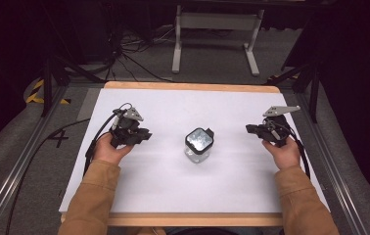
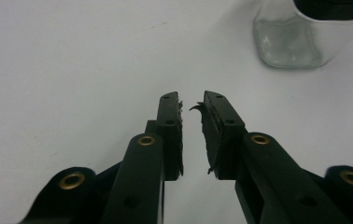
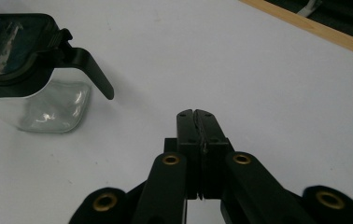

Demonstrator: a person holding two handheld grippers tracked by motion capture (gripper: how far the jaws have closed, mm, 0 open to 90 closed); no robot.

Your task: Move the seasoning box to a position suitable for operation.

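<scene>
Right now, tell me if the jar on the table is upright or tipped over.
Upright. The clear jar stands on its base on the white table, its black lid on top; the high view looks down on the lid.

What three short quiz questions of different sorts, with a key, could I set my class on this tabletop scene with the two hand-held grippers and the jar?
1. True or false: the clear square glass jar with the black lid stands on the white table between the left gripper and the right gripper.
2. Multiple choice: the right gripper's jaws are A) wide open, B) pressed shut on nothing, C) clamped on the jar.
3. Fill in: in the left gripper view, a narrow ____ separates that gripper's black pads.

Key: 1 true; 2 B; 3 gap.
</scene>
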